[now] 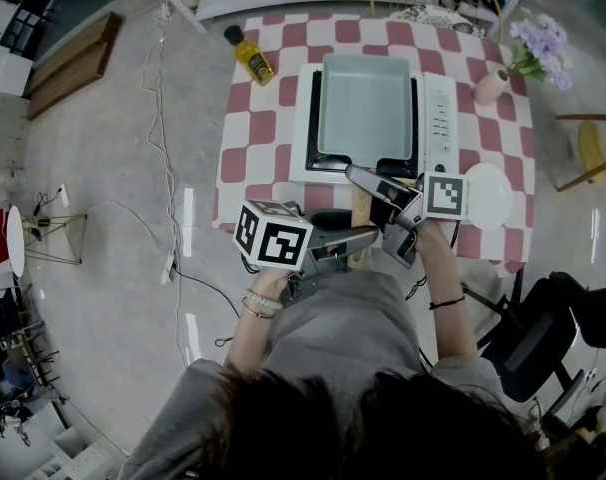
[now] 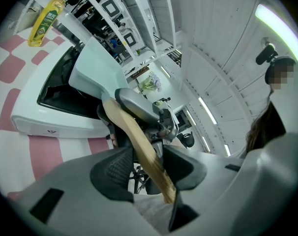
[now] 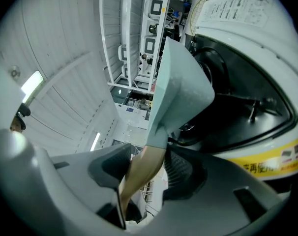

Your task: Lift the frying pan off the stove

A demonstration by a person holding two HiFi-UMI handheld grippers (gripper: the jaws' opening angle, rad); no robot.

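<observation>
Pale-blue frying pan [image 1: 366,106] sits on white stove [image 1: 440,118], wooden handle [image 1: 360,206] toward person. Right gripper [image 3: 145,171] clamps handle. Left gripper [image 2: 148,166] straddles handle end, one pad shy. Close left, lift level.

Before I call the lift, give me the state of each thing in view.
stove: on or off, cannot tell
frying pan: on the stove, empty
left tongs: astride the handle, grip unclear
right tongs: astride the handle, grip unclear
oil bottle: upright, capped
plate: empty
</observation>
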